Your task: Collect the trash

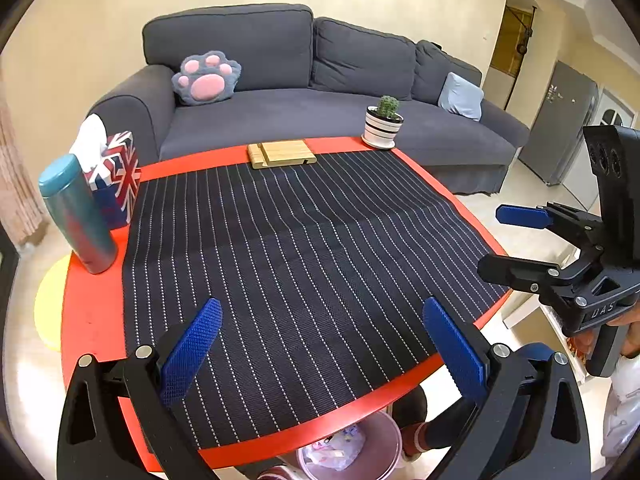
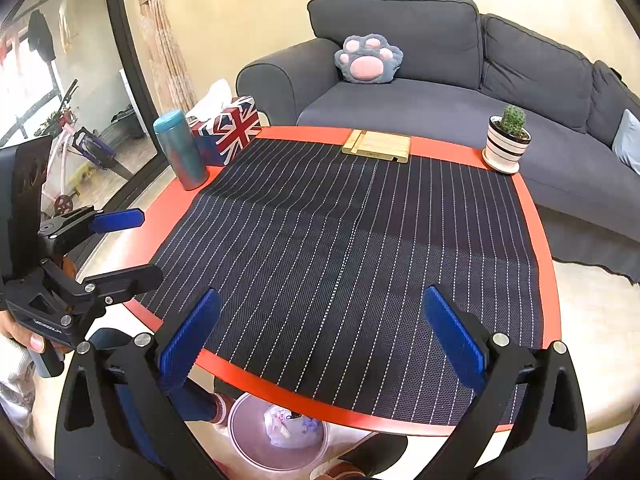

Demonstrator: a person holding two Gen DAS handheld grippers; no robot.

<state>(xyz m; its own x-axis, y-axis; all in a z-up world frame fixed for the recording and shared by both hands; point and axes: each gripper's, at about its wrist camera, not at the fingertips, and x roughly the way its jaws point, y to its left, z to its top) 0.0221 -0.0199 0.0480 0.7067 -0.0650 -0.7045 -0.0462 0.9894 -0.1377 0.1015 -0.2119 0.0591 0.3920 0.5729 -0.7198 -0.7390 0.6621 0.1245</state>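
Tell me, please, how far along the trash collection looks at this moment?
It looks mostly done: the striped mat shows no loose trash, and crumpled wrappers lie in the pink bin below the table edge. Nothing is in hand; the left gripper and right gripper are open and empty. Little seems left.

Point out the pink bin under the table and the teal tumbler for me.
pink bin point(image 2: 248, 436), right wrist view, bare inner wall left of the trash.
teal tumbler point(image 1: 78, 216), left wrist view, middle of its body.
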